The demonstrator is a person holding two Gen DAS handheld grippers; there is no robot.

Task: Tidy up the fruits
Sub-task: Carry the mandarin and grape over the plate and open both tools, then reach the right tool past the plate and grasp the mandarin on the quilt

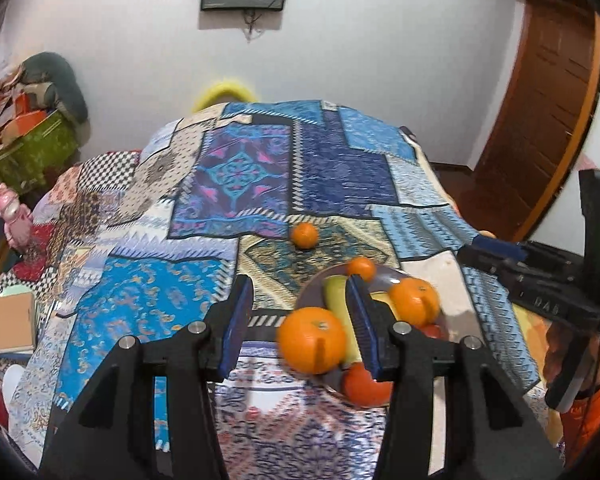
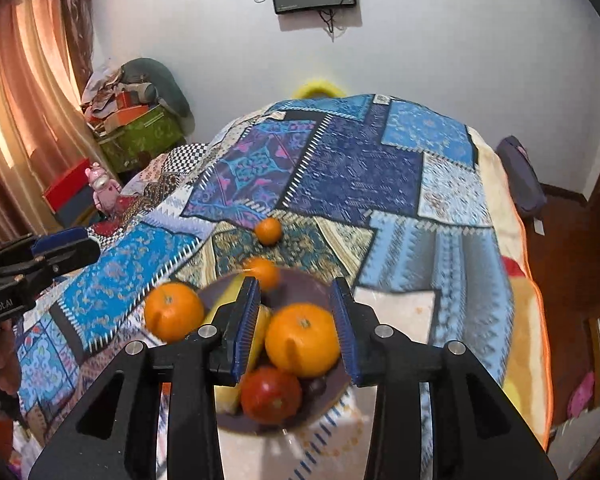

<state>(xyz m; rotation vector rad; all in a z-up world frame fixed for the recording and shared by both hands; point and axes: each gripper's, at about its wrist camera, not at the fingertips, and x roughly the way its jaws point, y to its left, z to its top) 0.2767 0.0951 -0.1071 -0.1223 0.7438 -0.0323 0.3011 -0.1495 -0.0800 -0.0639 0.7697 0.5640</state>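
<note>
L gripper (image 1: 300, 328) is open w/ big round orange (image 1: 312, 340) between jaws at left rim of purple round plate (image 2: 332, 396); R gripper (image 2: 296, 328) open over plate. Small orange mandarin (image 1: 305, 235) lies mid-bedspread (image 1: 340, 172). Release gently so it won't roll off.

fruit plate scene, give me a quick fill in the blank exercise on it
1. The small orange lying alone on the bedspread is ____ the plate.
2. The red fruit at the near side of the plate is a ____.
3. The right gripper has its jaws ____ around the large orange.
4. The left gripper grips ____.

Missing words: outside; tomato; open; nothing
</note>
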